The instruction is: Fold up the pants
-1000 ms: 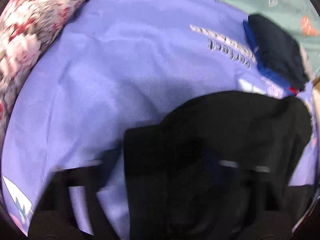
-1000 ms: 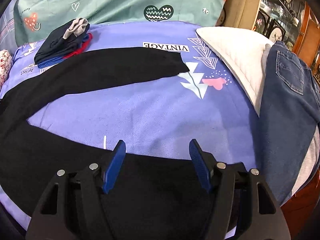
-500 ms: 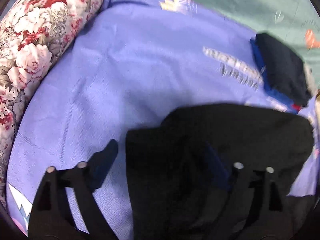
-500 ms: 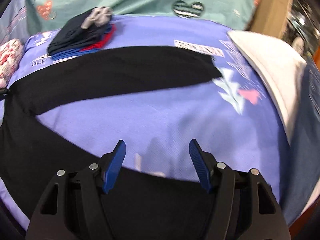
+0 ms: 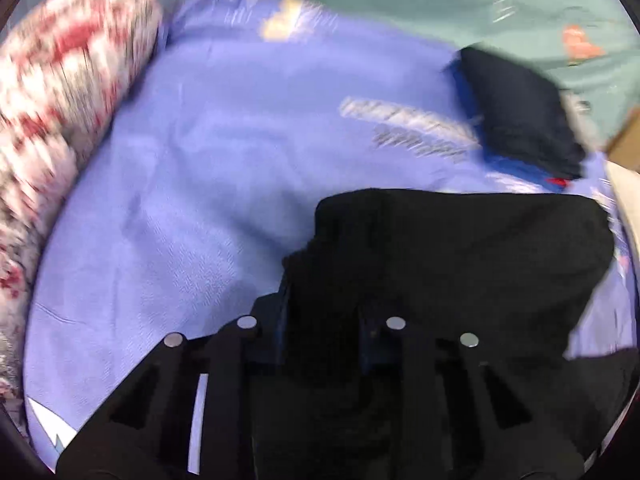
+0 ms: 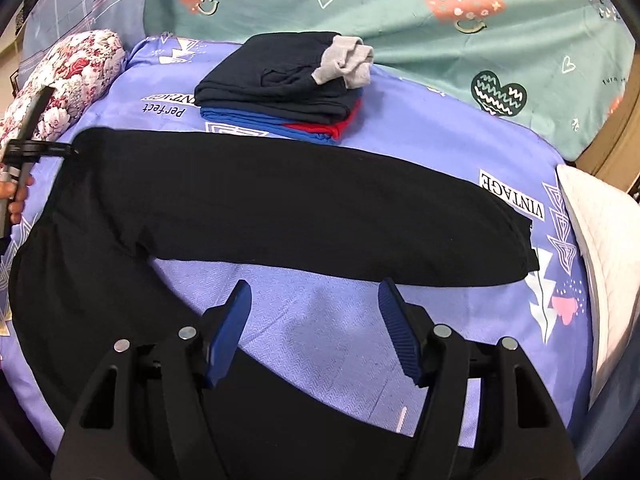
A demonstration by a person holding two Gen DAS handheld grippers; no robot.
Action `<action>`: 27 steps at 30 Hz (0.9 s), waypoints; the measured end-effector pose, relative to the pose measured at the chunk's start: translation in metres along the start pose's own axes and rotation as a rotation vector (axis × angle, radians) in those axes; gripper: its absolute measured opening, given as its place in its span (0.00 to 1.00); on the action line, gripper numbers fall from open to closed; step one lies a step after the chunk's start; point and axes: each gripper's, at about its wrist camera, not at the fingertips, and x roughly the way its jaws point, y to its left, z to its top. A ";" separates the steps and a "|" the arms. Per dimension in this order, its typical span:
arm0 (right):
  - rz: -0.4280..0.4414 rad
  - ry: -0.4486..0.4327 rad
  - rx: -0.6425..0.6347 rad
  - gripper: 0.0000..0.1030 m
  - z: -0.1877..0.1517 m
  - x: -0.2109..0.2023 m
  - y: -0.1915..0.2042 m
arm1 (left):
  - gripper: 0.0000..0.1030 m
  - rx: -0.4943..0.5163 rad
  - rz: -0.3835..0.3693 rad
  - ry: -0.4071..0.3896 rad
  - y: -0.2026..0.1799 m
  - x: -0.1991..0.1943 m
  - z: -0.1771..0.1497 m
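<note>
Black pants [image 6: 280, 200] lie spread on the purple bed sheet [image 6: 340, 320], one leg stretching right and the other curving toward the camera. In the left wrist view my left gripper [image 5: 324, 314] is closing on a bunched edge of the pants [image 5: 460, 248], and the fabric is pinched between its pads. The right wrist view shows that same left gripper [image 6: 64, 149] at the far left, gripping the pants' corner, with a hand [image 6: 16, 196] behind it. My right gripper [image 6: 314, 292] stands open over bare sheet between the two legs, with nothing in it.
A stack of folded clothes [image 6: 276, 96] with grey socks [image 6: 344, 62] on top sits behind the pants. A floral pillow [image 6: 68, 76] lies at the left, a teal pillow [image 6: 400, 12] along the back and a white cushion [image 6: 592, 232] at the right.
My left gripper spread wide, then closed on the pants' edge and rose a little. My right gripper swept leftward across the bed, its jaws unchanged.
</note>
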 end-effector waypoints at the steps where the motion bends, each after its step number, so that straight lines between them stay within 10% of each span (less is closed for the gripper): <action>1: 0.008 -0.004 0.010 0.64 0.000 0.000 -0.002 | 0.25 0.040 -0.014 -0.061 -0.009 -0.023 -0.009; 8: 0.253 -0.008 0.188 0.80 0.009 0.010 -0.016 | 0.26 0.304 -0.143 -0.340 -0.058 -0.127 -0.093; 15: 0.736 0.081 0.491 0.95 0.015 0.066 0.004 | 0.30 0.394 -0.172 -0.264 -0.080 -0.125 -0.163; 21: 0.851 0.247 0.510 0.94 -0.002 0.107 0.063 | 0.56 0.405 -0.153 -0.199 -0.082 -0.121 -0.199; 23: 0.835 0.272 0.483 0.84 -0.008 0.108 0.075 | 0.80 0.374 -0.139 -0.184 -0.081 -0.125 -0.209; 25: 0.817 0.293 0.447 0.38 -0.016 0.109 0.086 | 0.87 0.317 -0.161 -0.149 -0.074 -0.128 -0.213; 27: 0.848 0.334 0.414 0.31 -0.025 0.110 0.099 | 0.87 0.221 -0.207 -0.077 -0.062 -0.129 -0.215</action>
